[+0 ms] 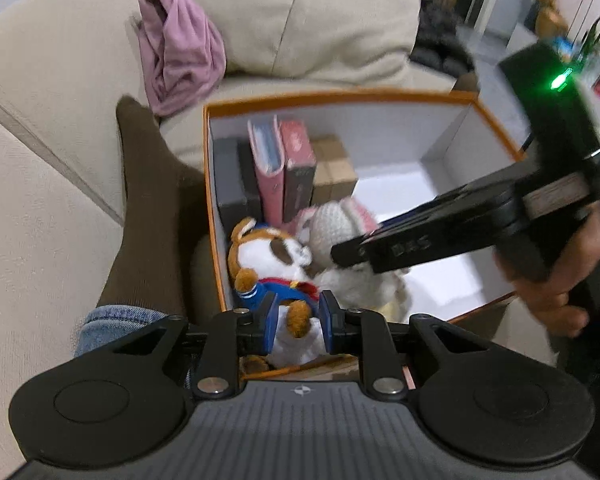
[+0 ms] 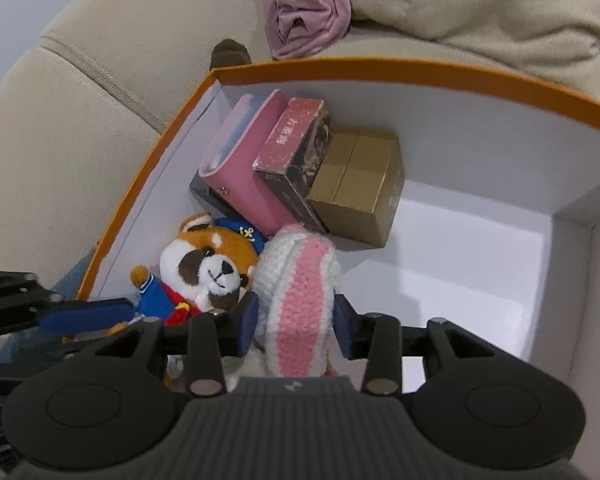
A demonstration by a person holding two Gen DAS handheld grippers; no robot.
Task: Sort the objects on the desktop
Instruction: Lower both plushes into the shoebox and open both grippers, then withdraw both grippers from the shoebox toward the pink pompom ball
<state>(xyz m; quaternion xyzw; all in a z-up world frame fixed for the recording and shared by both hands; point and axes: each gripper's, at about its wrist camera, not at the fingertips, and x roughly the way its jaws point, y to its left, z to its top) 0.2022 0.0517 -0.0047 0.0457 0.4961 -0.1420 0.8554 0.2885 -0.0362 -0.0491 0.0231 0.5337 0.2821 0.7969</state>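
Note:
An orange-rimmed white box (image 1: 340, 98) (image 2: 420, 70) sits on a beige sofa. Inside stand a pink case (image 1: 266, 160) (image 2: 240, 160), a red box (image 1: 298, 156) (image 2: 292, 148), a gold box (image 1: 334, 168) (image 2: 360, 176) and a dark box (image 1: 230, 176). A fox plush in a blue sailor suit (image 1: 272, 256) (image 2: 204, 260) lies at the near corner. My left gripper (image 1: 298, 326) has its pads around the plush's foot and lower body. My right gripper (image 2: 296, 330) is closed on the pink-and-white knitted ear of a bunny plush (image 2: 300, 292) (image 1: 336, 220) beside the fox.
A pink cloth (image 1: 176, 48) (image 2: 308, 4) lies on the sofa behind the box, next to a beige cushion (image 1: 308, 16). A person's brown-socked foot (image 1: 148, 200) rests left of the box. The box's right half shows bare white floor (image 2: 480, 260).

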